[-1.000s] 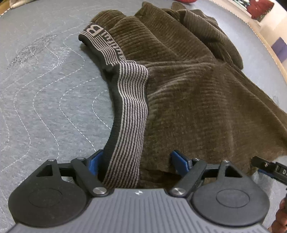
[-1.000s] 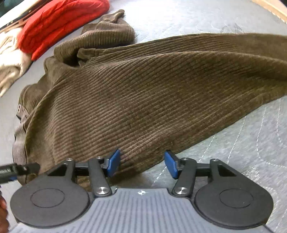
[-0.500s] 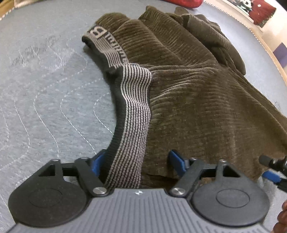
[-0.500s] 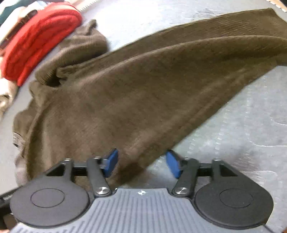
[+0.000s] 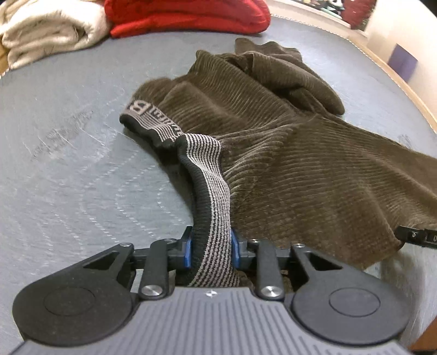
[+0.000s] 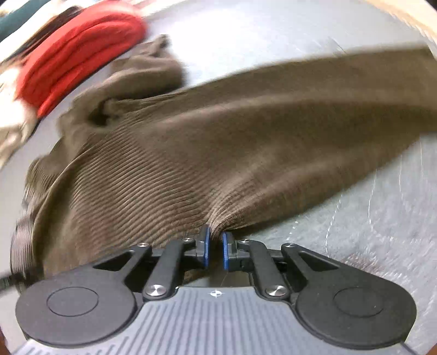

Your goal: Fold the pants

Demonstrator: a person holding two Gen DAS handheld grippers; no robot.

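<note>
The dark brown corduroy pants [image 5: 286, 153] are spread on the grey quilted surface [image 5: 68, 169]. Their striped elastic waistband [image 5: 211, 218] is clamped by the left gripper [image 5: 210, 250], whose jaws have just been closing. A bunched fold of the pants' edge is pinched by the right gripper [image 6: 215, 250], closed almost fully just now. A red folded garment [image 5: 188, 13] is seen behind.

You have: 1 brown pants [image 5: 286, 153] | 2 grippers, left gripper [image 5: 210, 249], right gripper [image 6: 215, 250] | 1 red folded garment [image 5: 188, 13] | 1 cream folded garment [image 5: 46, 30]
</note>
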